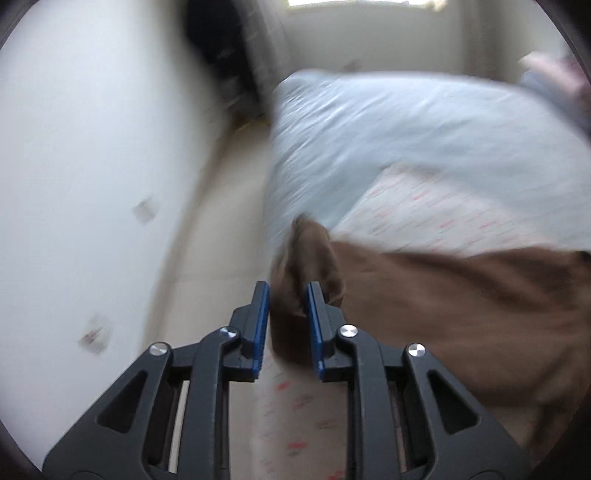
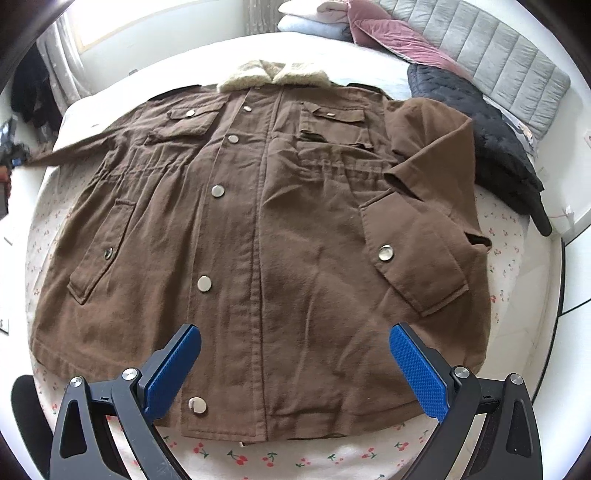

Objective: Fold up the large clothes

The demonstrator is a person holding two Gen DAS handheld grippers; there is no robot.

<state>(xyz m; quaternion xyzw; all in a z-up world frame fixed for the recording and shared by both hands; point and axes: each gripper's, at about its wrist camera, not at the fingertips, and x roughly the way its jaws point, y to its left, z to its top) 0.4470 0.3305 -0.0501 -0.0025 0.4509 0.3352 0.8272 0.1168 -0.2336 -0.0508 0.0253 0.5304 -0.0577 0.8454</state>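
Observation:
A large brown jacket [image 2: 258, 206] with a cream fleece collar [image 2: 273, 75] and metal snaps lies face up on the bed [image 2: 280, 456]. Its right sleeve [image 2: 432, 155] is folded in over the body; its left sleeve [image 2: 74, 147] stretches out to the left. My right gripper [image 2: 295, 350] is open and empty, hovering over the jacket's hem. In the blurred left wrist view my left gripper [image 1: 286, 306] is shut on the end of the brown sleeve [image 1: 306, 258] at the bed's edge.
A black quilted garment [image 2: 491, 140] lies at the right of the bed. Pink and pale pillows [image 2: 369, 33] and a grey headboard [image 2: 498, 55] are at the back. A light blue duvet [image 1: 406, 129], a white wall [image 1: 92, 147] and floor [image 1: 221, 221] show in the left wrist view.

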